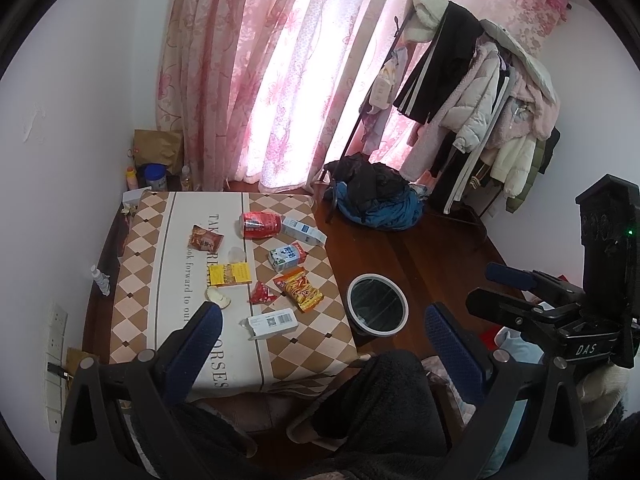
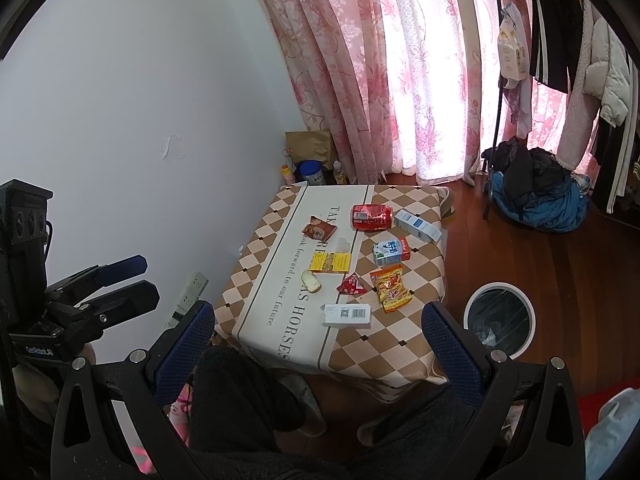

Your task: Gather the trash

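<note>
Trash lies scattered on the checkered tablecloth point(image 1: 132, 312) point(image 2: 384, 344): a red crushed can point(image 1: 261, 224) point(image 2: 371, 218), a white-blue carton point(image 1: 303, 231) point(image 2: 417, 226), a milk box point(image 1: 286, 256) point(image 2: 392, 252), an orange snack bag point(image 1: 299, 288) point(image 2: 391, 292), a small red wrapper point(image 1: 261, 293) point(image 2: 352, 284), a yellow packet point(image 1: 232, 274) point(image 2: 331, 262), a brown wrapper point(image 1: 205, 238) point(image 2: 318, 229), a white barcode box point(image 1: 273, 322) point(image 2: 347, 314) and a bread piece point(image 1: 218, 298) point(image 2: 311, 281). A round white-rimmed bin point(image 1: 377, 305) point(image 2: 500, 318) stands on the floor right of the table. My left gripper point(image 1: 322, 336) and right gripper point(image 2: 318, 334) hover open above the table's near edge, holding nothing.
Pink curtains hang behind the table. A clothes rack point(image 1: 480, 92) with coats stands at the right, with a pile of dark and blue clothes point(image 1: 376, 196) point(image 2: 536, 188) on the wooden floor. Bottles and a paper bag point(image 1: 156, 152) sit in the corner. Dark-clad knees fill the foreground.
</note>
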